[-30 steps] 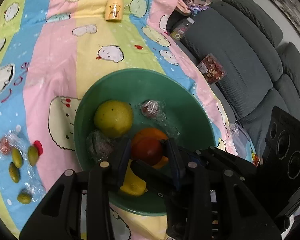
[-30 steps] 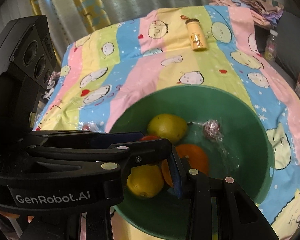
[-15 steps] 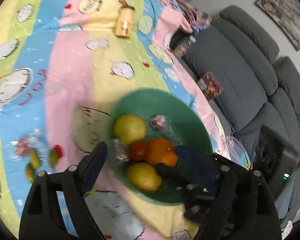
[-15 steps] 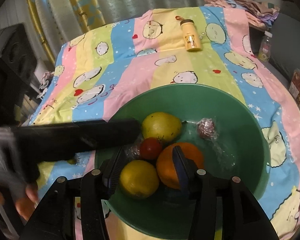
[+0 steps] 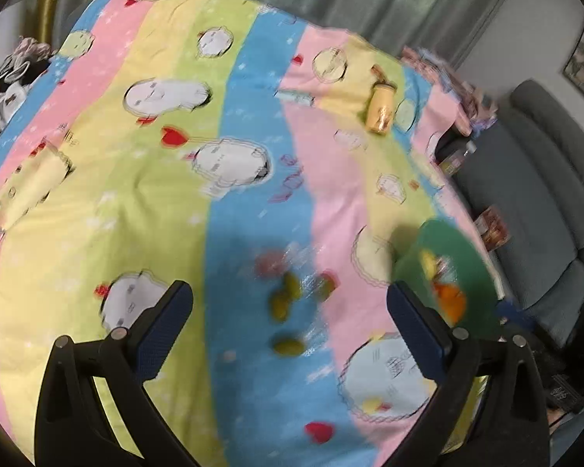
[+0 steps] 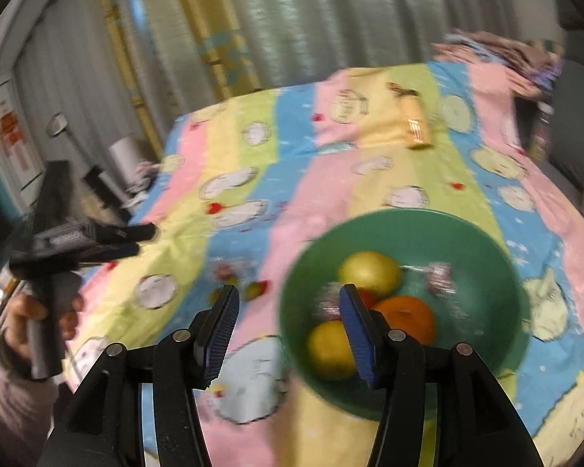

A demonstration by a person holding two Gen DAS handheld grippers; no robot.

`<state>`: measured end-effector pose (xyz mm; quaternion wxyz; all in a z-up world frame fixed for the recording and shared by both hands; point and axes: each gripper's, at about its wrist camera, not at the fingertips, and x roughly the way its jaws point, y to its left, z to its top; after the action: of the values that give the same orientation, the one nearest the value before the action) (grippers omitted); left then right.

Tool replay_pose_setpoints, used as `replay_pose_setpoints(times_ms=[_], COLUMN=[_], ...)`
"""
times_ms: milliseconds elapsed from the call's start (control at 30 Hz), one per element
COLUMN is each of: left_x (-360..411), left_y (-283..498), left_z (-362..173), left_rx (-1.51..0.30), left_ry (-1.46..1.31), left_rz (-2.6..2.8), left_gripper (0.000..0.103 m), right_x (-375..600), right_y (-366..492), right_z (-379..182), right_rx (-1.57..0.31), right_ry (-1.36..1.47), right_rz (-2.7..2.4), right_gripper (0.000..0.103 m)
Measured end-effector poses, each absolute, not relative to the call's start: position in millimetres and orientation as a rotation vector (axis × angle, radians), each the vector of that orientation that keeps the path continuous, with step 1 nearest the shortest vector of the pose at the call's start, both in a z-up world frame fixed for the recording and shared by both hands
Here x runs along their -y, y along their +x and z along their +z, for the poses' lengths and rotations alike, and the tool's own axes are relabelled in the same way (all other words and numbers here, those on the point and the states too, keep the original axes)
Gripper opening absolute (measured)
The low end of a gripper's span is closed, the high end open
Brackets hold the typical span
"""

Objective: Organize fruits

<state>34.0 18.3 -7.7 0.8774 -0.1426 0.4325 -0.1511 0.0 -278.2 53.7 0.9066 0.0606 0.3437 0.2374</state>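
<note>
My left gripper (image 5: 288,288) hangs over the striped cloth, its jaws opening wide with nothing held. Below it lie small green fruits (image 5: 284,303) and a wrapped red one (image 5: 268,262), all blurred. The green bowl (image 5: 444,233) sits to their right. In the right wrist view the bowl (image 6: 486,241) holds a yellow pear (image 6: 370,270), an orange (image 6: 408,315), a lemon (image 6: 329,344), a partly hidden red tomato (image 6: 368,296) and a wrapped piece (image 6: 440,276). My right gripper (image 6: 289,292) hovers at the bowl's left rim, jaws opening and empty. The left gripper (image 6: 144,239) shows at far left in a hand (image 6: 39,311).
A yellow bottle (image 5: 381,111) lies on the cloth at the far side. A grey sofa (image 5: 545,179) stands to the right with a snack packet (image 5: 492,225) and a small bottle (image 5: 457,157) on it. Curtains hang behind the table.
My left gripper let go of the red tomato in the bowl, opened wide and swung left over the small green fruits. My right gripper opened and drew back from the bowl.
</note>
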Motion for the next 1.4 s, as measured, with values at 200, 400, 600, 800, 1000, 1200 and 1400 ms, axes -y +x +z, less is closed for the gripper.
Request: replay_pose_setpoints(times_ms=[200, 400, 600, 800, 1000, 1200, 1400], left_x=[-16, -14, -22, -22, -13, -12, -6], left_y=[18, 9, 13, 27, 60, 86, 95], left_z=[-43, -68, -76, -70, -57, -57, -58], left_rx=[-0.941, -0.969, -0.982, -0.988, -0.991, -1.019, -1.024], left_ry=[-0.173, -0.099, -0.169, -0.221, -0.145, -0.095, -0.143], left_rz=[-0.268, -0.267, -0.271, -0.306, -0.311, -0.31, -0.341], left_gripper=[0.095, 0.083, 0.079, 0.079, 0.072, 0.065, 0.065], right_x=[242, 231, 216, 211, 205, 200, 200], right_y=[-10, -20, -15, -10, 3, 10, 12], right_z=[41, 21, 2, -2, -7, -1, -6], right_rx=[-0.729, -0.715, -0.764, -0.781, -0.82, -0.805, -0.824], right_ry=[0.083, 0.13, 0.107, 0.084, 0.033, 0.027, 0.052], right_rz=[0.63, 0.731, 0.726, 0.71, 0.649, 0.667, 0.684], right_gripper=[0.054, 0.054, 0.054, 0.054, 0.054, 0.054, 0.054])
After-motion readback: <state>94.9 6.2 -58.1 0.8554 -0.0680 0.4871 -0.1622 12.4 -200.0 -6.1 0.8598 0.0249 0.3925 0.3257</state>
